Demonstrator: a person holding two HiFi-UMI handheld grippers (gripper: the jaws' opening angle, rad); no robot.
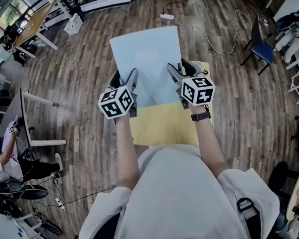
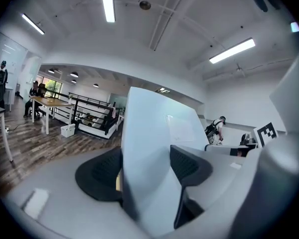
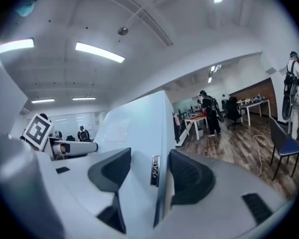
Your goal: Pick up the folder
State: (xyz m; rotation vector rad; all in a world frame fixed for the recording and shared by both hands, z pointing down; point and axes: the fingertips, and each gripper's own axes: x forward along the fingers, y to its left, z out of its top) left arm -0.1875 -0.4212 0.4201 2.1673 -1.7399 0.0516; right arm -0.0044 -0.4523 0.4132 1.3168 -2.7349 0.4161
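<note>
A light blue folder [image 1: 145, 63] is held up over the yellow table [image 1: 164, 126], its far edge tilted away from me. My left gripper [image 1: 123, 79] is shut on its near left edge and my right gripper [image 1: 182, 69] on its near right edge. In the left gripper view the folder [image 2: 154, 133] stands edge-on between the two dark pads of that gripper [image 2: 144, 171]. The right gripper view shows the folder [image 3: 134, 128], with a small metal clip on its edge, clamped in the right gripper [image 3: 152, 173]. The folder hides most of the table's far part.
Wooden floor lies all around the small table. A power strip [image 1: 167, 16] with a white cable lies beyond it, and a blue chair [image 1: 261, 49] stands at the right. White desks [image 1: 25, 113] and a seated person [image 1: 10, 158] are at the left. Other people stand farther off.
</note>
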